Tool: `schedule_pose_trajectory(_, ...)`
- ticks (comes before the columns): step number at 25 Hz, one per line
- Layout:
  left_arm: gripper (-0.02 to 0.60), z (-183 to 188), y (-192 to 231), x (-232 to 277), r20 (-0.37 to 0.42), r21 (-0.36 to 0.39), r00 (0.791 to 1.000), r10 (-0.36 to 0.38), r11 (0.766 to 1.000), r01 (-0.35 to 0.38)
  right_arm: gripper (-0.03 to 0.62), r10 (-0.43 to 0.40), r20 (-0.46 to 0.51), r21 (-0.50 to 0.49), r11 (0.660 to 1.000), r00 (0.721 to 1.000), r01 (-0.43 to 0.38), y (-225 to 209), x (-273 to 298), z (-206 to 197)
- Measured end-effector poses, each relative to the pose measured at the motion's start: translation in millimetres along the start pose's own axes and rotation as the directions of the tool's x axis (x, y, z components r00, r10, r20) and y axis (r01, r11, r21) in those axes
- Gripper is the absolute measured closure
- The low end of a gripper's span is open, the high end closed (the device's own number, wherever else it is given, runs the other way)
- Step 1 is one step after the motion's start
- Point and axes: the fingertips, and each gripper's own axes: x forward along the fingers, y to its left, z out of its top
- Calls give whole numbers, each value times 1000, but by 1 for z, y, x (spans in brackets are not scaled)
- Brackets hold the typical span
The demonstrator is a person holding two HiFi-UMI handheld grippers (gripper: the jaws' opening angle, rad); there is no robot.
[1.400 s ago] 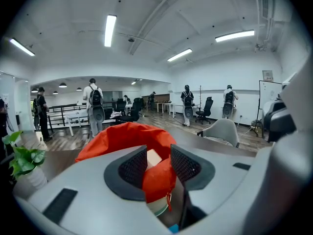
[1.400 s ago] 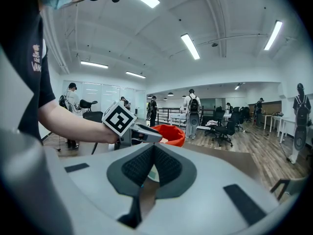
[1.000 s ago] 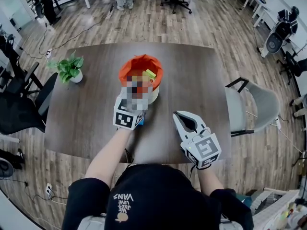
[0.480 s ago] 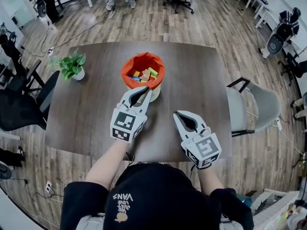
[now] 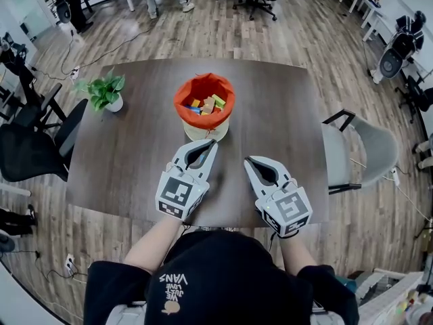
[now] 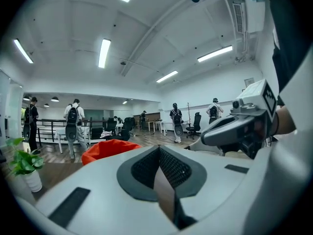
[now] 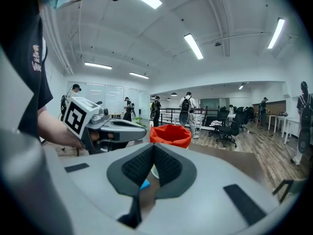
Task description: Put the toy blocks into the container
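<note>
The orange container (image 5: 204, 103) stands on the dark table (image 5: 128, 154) with several coloured toy blocks (image 5: 206, 105) inside. My left gripper (image 5: 212, 143) lies just in front of it, jaws shut with nothing between them. My right gripper (image 5: 247, 161) rests to the right, near the table's front, also shut and empty. In the left gripper view the container (image 6: 110, 148) shows beyond the shut jaws (image 6: 159, 148). Low in the right gripper view, a small blue piece (image 7: 145, 184) shows through the gap below the shut jaws (image 7: 153, 146); the container (image 7: 169, 133) stands ahead.
A potted plant (image 5: 101, 90) stands at the table's left side. A grey chair (image 5: 358, 147) is at the right edge and black office chairs (image 5: 27, 147) at the left. People walk in the room beyond.
My left gripper has drawn back from the container toward me, lowered to the table and closed its jaws. The right gripper has not moved.
</note>
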Motion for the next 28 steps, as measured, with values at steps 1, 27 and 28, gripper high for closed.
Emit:
schedule_pose_trajectory(1,569,0,-4,-3,0,7,1000,-5,1000,5,576,0,0,0,1000,1000,0,0,0,0)
schedule_pose_trajectory(27,571,-1,-30,-40,17,7,999,-47,999,47,576,11,-9,12,1000,1000,-11,14,3,-7)
schedule_pose_trajectory(28,571,0,-30,-40,22,8,999,-47,999,47,576,11,-9,13,1000,1000,-11,14,3,-8)
